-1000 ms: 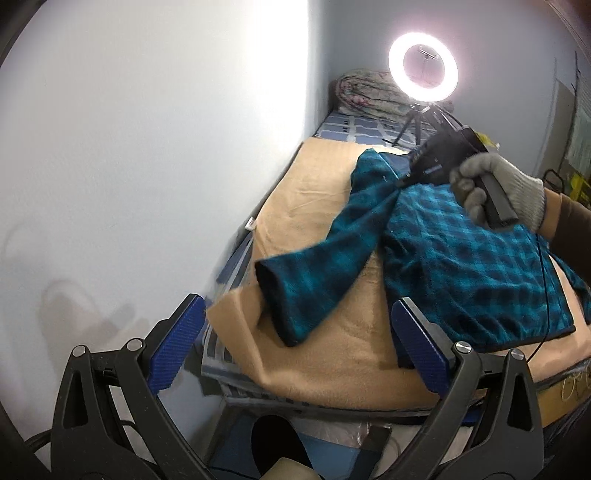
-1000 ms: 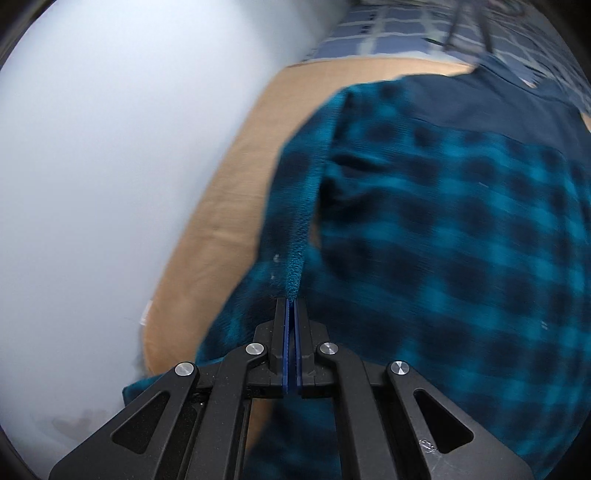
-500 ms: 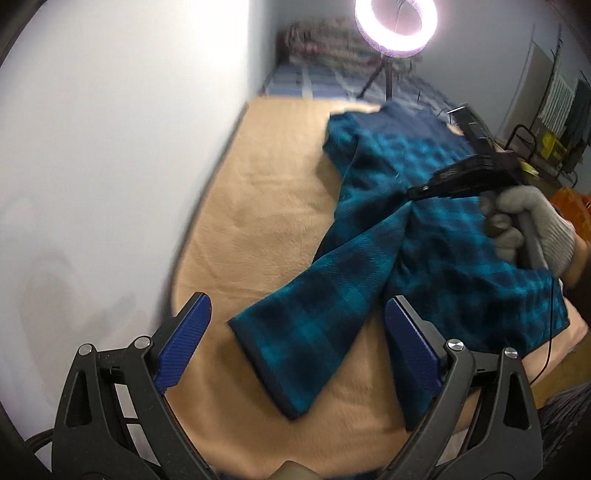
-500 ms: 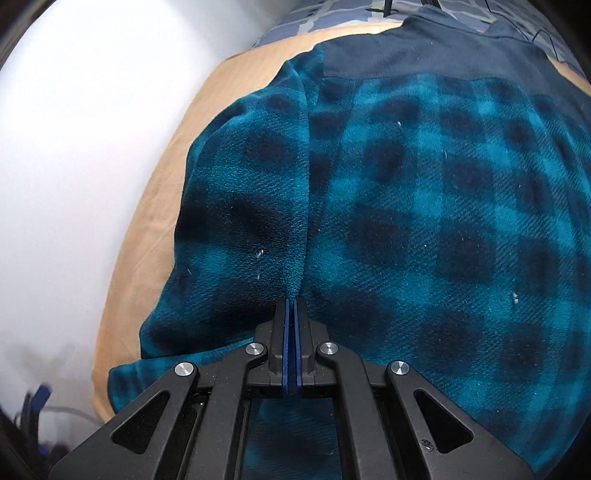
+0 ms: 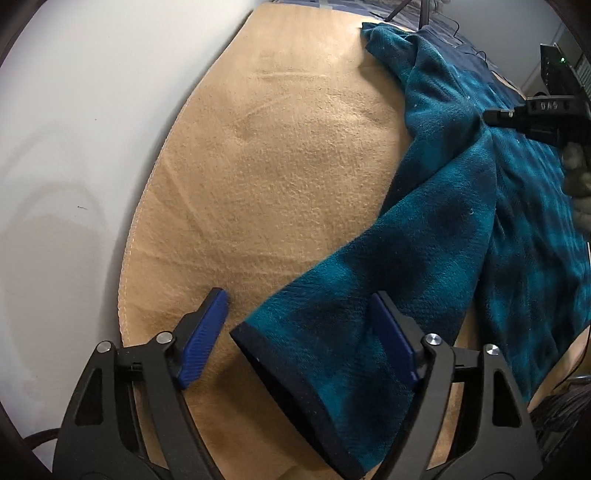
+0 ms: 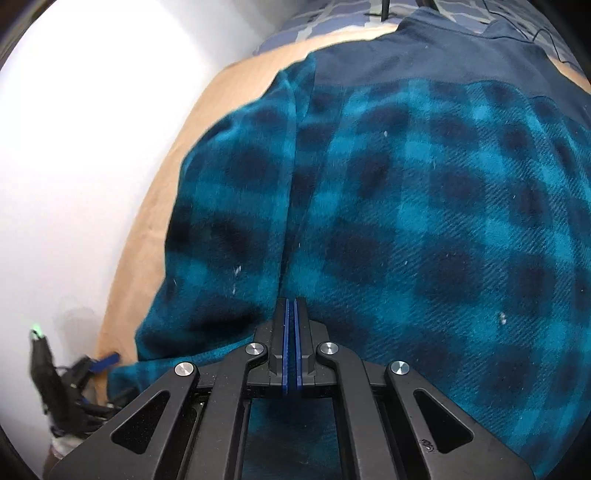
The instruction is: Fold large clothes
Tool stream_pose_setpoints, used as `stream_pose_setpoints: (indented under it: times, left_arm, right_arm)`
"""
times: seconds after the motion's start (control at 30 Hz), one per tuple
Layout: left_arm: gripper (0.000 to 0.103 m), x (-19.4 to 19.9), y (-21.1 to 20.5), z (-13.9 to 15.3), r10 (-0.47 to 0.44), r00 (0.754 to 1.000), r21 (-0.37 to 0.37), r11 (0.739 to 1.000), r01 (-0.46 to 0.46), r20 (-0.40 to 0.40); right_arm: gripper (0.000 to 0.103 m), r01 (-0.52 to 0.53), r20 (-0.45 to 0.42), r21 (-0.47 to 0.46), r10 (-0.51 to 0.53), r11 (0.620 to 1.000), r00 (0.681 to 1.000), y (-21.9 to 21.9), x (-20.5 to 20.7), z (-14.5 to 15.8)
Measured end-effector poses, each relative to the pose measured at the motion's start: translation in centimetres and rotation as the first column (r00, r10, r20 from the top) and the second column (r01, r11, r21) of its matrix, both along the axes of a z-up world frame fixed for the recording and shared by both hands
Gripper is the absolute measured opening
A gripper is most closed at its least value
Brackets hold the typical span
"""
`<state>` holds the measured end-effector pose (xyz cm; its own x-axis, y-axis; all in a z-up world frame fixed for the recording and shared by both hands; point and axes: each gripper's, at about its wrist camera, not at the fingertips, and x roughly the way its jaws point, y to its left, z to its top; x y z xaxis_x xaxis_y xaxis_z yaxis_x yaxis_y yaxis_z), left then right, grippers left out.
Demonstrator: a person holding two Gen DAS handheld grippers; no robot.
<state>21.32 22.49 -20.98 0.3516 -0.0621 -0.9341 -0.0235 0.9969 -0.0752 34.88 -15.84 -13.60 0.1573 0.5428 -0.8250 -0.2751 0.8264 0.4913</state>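
While the teal plaid shirt (image 6: 424,229) lies spread on the tan blanket (image 5: 280,177):
Left gripper (image 5: 299,332): jaws closing, sleeve cuff (image 5: 295,373) between them, unpinched.
Right gripper (image 6: 291,314): clamped on shirt fabric.

white wall (image 5: 92,147) at left, tan blanket (image 5: 277,177) on bed, tripod legs (image 5: 406,7) behind

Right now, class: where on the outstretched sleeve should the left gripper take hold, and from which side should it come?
Probably the dark cuff at the sleeve's free end, from above. It lies flat on the tan blanket, and the left gripper, its jaws closing, already straddles that end. The right gripper is shut on the plaid shirt by the armpit seam, so lifting the cuff can swing the sleeve across.
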Motion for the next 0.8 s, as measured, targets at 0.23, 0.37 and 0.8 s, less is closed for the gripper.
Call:
stream_pose_setpoints:
  times: [0.23,0.37,0.8]
  left_arm:
    - [0.010,-1.3,0.4,2.1,0.027,0.999,-0.094,0.995,-0.024,0.031]
    - [0.009,-3.6,-1.1,5.3,-0.007,0.995,-0.135,0.991,0.020,0.099]
    - [0.009,-9.2,-13.1,11.9,-0.200,0.942,-0.230,0.937,0.264,0.268]
  right_arm:
    - [0.065,0.020,-0.025,0.109,-0.017,0.994,1.000,1.3,0.6,0.4]
    - [0.036,-0.026,-0.051,0.067,0.030,0.997,0.998,4.1,0.6,-0.4]
    - [0.004,-0.042,0.059,0.045,0.040,0.998,0.997,0.3,-1.7,6.3]
